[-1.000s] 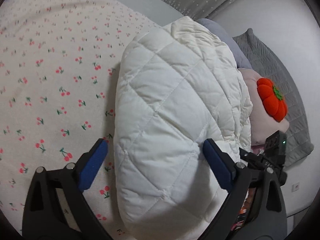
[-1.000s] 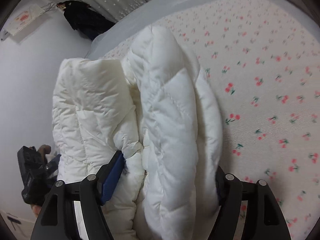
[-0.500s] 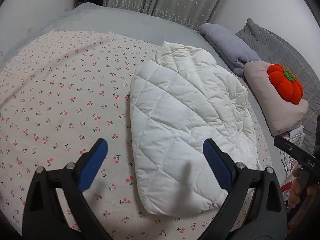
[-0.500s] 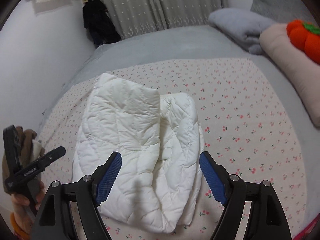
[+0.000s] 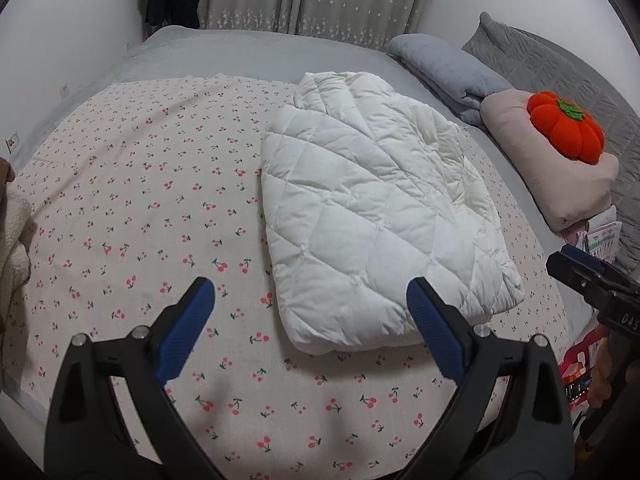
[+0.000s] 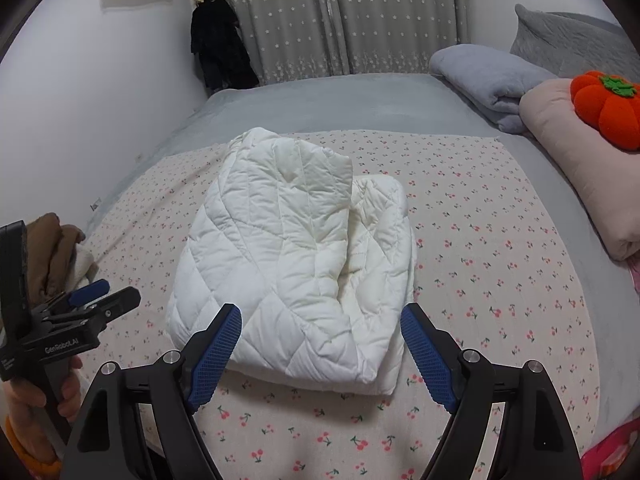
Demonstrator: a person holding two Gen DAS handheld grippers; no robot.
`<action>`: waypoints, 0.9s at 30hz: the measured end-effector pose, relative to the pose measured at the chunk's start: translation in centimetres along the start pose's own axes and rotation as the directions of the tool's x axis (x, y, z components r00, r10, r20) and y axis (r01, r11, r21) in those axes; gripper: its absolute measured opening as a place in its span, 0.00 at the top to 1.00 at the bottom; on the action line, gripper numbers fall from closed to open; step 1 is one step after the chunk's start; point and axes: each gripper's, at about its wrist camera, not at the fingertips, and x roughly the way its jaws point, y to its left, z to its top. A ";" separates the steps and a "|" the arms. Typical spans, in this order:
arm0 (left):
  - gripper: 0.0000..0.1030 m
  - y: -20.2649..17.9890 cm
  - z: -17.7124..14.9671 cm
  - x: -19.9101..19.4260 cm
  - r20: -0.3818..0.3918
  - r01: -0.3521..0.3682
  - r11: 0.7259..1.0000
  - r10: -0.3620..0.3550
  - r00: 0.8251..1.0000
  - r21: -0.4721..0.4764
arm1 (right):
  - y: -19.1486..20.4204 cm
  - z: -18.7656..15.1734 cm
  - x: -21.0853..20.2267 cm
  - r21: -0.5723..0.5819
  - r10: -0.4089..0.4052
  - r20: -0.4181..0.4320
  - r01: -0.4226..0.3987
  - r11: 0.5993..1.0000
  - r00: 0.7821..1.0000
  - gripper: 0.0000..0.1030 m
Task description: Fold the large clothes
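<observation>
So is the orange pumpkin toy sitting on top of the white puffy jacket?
No, the pumpkin toy sits on a pink pillow, apart from the jacket.

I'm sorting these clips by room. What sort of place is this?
Most likely a home bedroom: a bed with pillows, star-patterned curtains behind it, and a folded white quilted jacket on top.

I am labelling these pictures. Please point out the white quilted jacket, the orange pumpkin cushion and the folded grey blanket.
white quilted jacket (image 5: 372, 216), left wrist view, middle of top panel.
orange pumpkin cushion (image 5: 566, 130), left wrist view, orange body.
folded grey blanket (image 6: 484, 76), right wrist view, upper fold.
</observation>
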 end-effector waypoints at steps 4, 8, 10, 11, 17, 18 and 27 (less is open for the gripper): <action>0.06 -0.7 -1.6 -0.8 -0.011 -0.033 0.999 0.033 0.999 -0.010 | 0.1 -1.4 -1.1 -0.010 -0.057 0.026 0.057 0.998 0.998 0.19; 0.03 -2.1 -3.1 -1.8 -0.007 -0.084 0.996 0.084 0.996 -0.014 | 0.3 -2.9 -2.3 -0.004 -0.095 0.052 0.095 0.995 0.994 0.18; 0.02 -2.7 -3.7 -2.1 -0.008 -0.104 0.994 0.104 0.995 -0.016 | 0.6 -3.6 -2.7 -0.009 -0.119 0.059 0.120 0.993 0.991 0.17; 0.02 -3.1 -4.0 -2.2 -0.010 -0.119 0.993 0.119 0.993 -0.013 | 0.7 -4.0 -2.8 -0.013 -0.133 0.063 0.134 0.991 0.989 0.17; 0.02 -4.5 -5.6 -2.7 -0.014 -0.185 0.983 0.185 0.983 -0.006 | 0.8 -5.5 -3.1 -0.005 -0.202 0.068 0.203 0.979 0.977 0.15; 0.02 -4.7 -5.8 -2.7 -0.017 -0.184 0.983 0.184 0.983 -0.006 | 0.8 -5.7 -3.1 0.000 -0.210 0.065 0.211 0.978 0.976 0.14; 0.02 -6.7 -6.8 -3.0 -0.013 -0.207 0.977 0.208 0.978 0.049 | 1.3 -6.5 -2.6 -0.027 -0.235 0.048 0.237 0.971 0.971 0.14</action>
